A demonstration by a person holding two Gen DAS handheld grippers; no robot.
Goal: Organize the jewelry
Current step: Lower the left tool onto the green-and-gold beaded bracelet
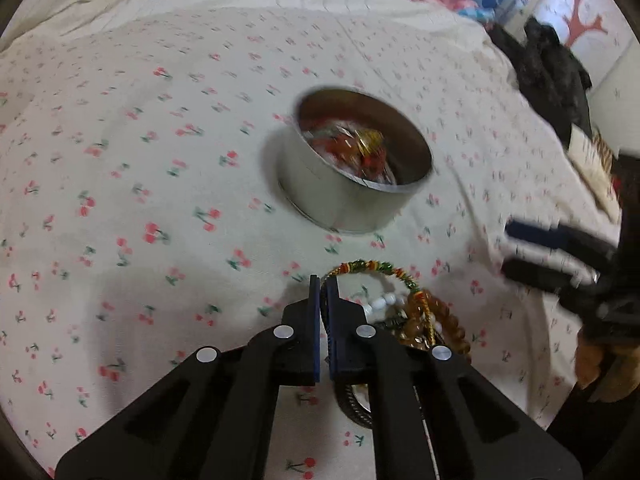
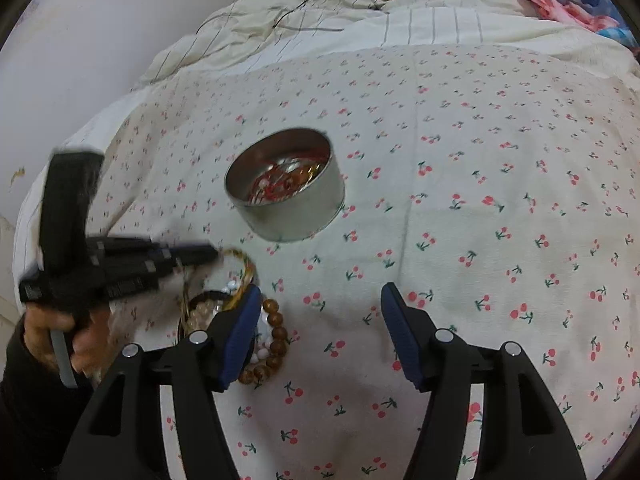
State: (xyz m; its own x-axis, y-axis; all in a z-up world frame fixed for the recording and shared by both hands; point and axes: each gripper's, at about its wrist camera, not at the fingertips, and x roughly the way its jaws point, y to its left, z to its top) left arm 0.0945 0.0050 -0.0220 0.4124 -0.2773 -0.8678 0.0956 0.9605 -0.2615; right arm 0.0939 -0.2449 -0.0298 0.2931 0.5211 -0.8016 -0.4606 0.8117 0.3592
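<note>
A round metal tin (image 1: 352,204) (image 2: 292,220) sits on the cherry-print bedspread with red and gold jewelry inside. Nearer me lies a pile of bracelets: brown wooden beads (image 1: 452,328) (image 2: 276,336), white beads (image 1: 384,302) and a thin bangle (image 1: 376,268) wrapped in green and orange. My left gripper (image 1: 323,292) (image 2: 214,254) is at the pile's edge, shut on that bangle, whose dark part runs between the pads. My right gripper (image 2: 320,292) is open with nothing between its fingers; its left finger (image 2: 244,332) hangs over the pile. It shows blurred (image 1: 540,256) in the left wrist view.
A crumpled striped sheet (image 2: 280,20) lies at the back of the bed, with blue and pink cloth (image 2: 560,0) behind it. A black bundle (image 1: 552,80) sits at the bed's right edge. A white wall (image 2: 80,40) borders the left. A hand (image 2: 48,332) holds the left gripper.
</note>
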